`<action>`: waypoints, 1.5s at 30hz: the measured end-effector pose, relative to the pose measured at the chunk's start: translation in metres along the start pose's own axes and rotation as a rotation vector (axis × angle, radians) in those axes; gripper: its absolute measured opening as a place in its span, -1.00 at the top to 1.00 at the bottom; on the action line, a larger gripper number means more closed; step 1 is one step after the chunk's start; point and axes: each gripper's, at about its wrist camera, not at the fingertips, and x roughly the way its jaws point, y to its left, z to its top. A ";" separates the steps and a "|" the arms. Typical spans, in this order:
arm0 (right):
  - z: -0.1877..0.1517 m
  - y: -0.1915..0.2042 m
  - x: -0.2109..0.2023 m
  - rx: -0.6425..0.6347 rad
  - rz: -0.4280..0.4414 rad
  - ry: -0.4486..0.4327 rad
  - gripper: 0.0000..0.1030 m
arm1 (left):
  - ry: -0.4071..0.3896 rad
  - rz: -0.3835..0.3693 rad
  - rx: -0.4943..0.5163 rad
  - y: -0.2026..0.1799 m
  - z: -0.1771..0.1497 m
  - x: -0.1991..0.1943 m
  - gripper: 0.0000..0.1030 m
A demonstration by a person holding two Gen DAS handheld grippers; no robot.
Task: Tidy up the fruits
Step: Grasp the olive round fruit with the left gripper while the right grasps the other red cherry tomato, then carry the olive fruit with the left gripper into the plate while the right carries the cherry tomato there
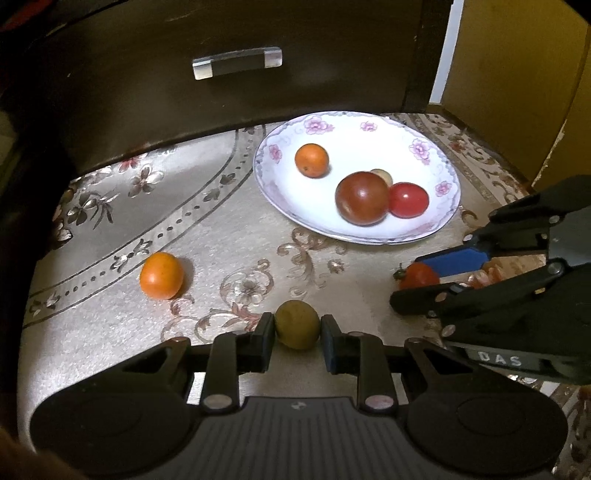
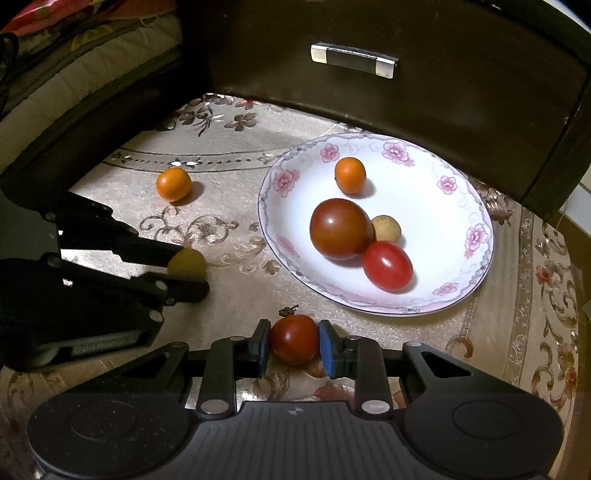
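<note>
My left gripper (image 1: pixel 297 328) is shut on a small yellow-green fruit (image 1: pixel 296 324), which also shows in the right wrist view (image 2: pixel 187 263). My right gripper (image 2: pixel 294 341) is shut on a small red tomato (image 2: pixel 294 339) with a stem, seen from the left wrist view (image 1: pixel 416 275) too. Both fruits are low over the cloth. A white flowered plate (image 2: pixel 458 266) holds an orange fruit (image 2: pixel 350 175), a big dark red tomato (image 2: pixel 340 228), a red cherry tomato (image 2: pixel 387 266) and a small tan fruit (image 2: pixel 388 228). Another orange fruit (image 1: pixel 161 275) lies loose on the cloth.
A floral patterned cloth (image 1: pixel 229 236) covers the surface. A dark cabinet drawer front (image 1: pixel 236 62) with a metal handle (image 1: pixel 237 62) stands right behind the plate. A yellow door (image 1: pixel 517 74) is at the far right; bedding (image 2: pixel 74 33) lies at the far left.
</note>
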 end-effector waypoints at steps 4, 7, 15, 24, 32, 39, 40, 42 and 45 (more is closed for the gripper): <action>0.000 0.001 -0.002 -0.003 0.005 -0.005 0.55 | -0.003 -0.001 0.010 -0.003 0.001 -0.002 0.37; 0.000 0.001 -0.004 -0.001 0.007 -0.007 0.55 | -0.006 -0.002 0.014 -0.004 0.001 -0.003 0.37; 0.001 0.001 -0.011 0.014 0.005 -0.022 0.55 | -0.026 0.004 0.015 -0.005 0.006 -0.010 0.37; 0.003 -0.001 -0.017 0.029 -0.004 -0.035 0.55 | -0.036 0.015 0.018 -0.008 0.012 -0.011 0.38; 0.005 -0.001 -0.022 0.046 0.004 -0.039 0.54 | -0.060 0.012 0.014 -0.010 0.022 -0.015 0.40; 0.005 -0.002 -0.025 0.054 0.006 -0.048 0.54 | -0.065 0.011 0.013 -0.010 0.023 -0.016 0.39; 0.005 -0.002 -0.026 0.056 0.006 -0.048 0.54 | -0.066 0.011 0.011 -0.010 0.024 -0.017 0.39; 0.005 -0.002 -0.027 0.054 0.002 -0.054 0.54 | -0.071 0.012 0.007 -0.010 0.025 -0.017 0.39; 0.008 -0.002 -0.029 0.046 -0.017 -0.070 0.54 | -0.080 0.012 0.003 -0.010 0.029 -0.017 0.39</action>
